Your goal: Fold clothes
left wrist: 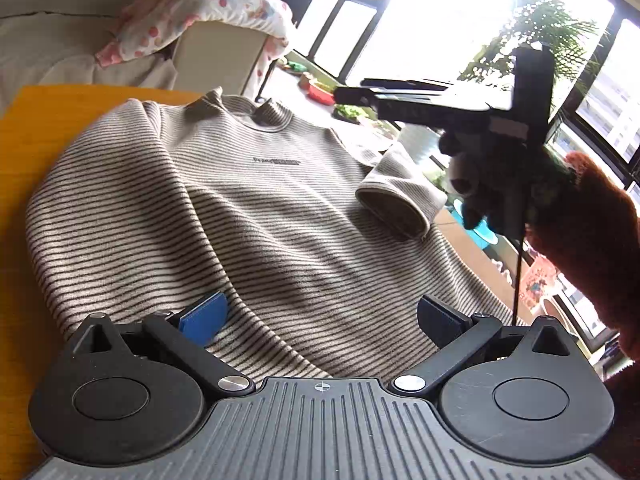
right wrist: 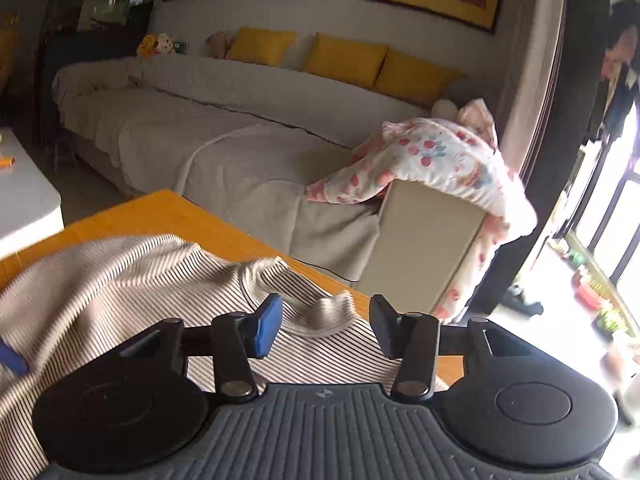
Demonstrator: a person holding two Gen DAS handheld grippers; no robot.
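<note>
A striped sweater lies face up on the orange table, collar at 12 o'clock, long axis running away from the left gripper, whose fingers stand open over the hem. One sleeve cuff is folded onto the chest at 2 o'clock. The right gripper, fingers parted and empty, hangs just above the collar, likely the nearer hand for that sleeve.

Black tongs with blue pads, rust-brown sleeve.
</note>
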